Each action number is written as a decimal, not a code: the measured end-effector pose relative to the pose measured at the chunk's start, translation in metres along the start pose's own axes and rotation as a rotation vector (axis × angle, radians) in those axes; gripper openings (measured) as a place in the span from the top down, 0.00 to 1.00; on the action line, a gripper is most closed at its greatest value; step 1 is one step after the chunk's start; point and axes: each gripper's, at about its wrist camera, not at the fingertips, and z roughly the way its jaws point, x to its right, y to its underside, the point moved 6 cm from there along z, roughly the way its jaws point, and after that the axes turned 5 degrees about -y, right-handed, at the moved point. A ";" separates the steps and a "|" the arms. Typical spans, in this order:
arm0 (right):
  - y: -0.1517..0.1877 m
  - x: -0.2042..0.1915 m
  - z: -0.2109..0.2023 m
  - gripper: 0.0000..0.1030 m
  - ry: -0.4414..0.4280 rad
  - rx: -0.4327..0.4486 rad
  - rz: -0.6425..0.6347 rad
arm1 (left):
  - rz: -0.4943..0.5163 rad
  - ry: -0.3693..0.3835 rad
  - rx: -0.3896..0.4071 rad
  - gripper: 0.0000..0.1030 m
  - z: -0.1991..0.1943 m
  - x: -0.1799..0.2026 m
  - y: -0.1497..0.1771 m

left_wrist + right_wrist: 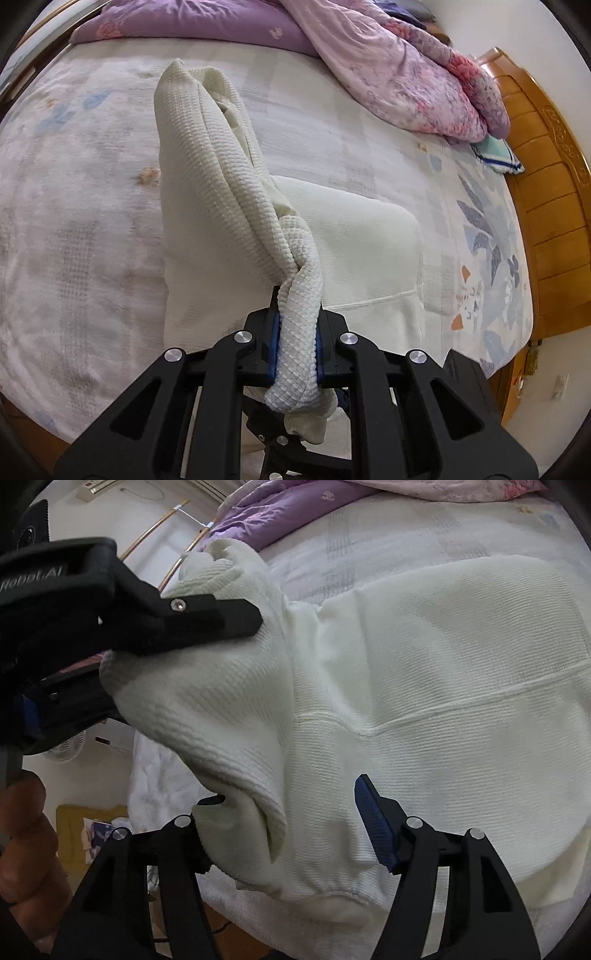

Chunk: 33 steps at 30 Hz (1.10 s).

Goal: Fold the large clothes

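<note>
Cream knit garment on bed. Left tongs pinch a bunched end; right tongs spread, gripping nothing. Advise drawing the fold flat, edges aligned.

Sweater lies on bed, quilt behind.

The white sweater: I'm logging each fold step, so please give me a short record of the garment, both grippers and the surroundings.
garment: white sweater, knit, partly flat on the bed
lifted part: one side raised in a bunched fold
left gripper: shut on the sweater's edge
right gripper: jaws apart, cloth lying between them, pads not pressing
bedding: purple quilt and pink floral quilt at the far end
headboard: wooden
</note>
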 end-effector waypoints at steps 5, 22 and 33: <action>-0.018 -0.014 -0.006 0.40 -0.062 0.035 -0.056 | 0.014 0.011 -0.047 0.86 0.007 0.011 0.000; -0.017 0.074 -0.077 0.84 0.027 0.151 0.201 | 0.140 0.151 -0.115 0.85 0.042 0.116 0.016; 0.009 0.136 -0.109 0.85 0.129 0.184 0.316 | 0.192 0.193 -0.184 0.80 0.104 0.182 0.033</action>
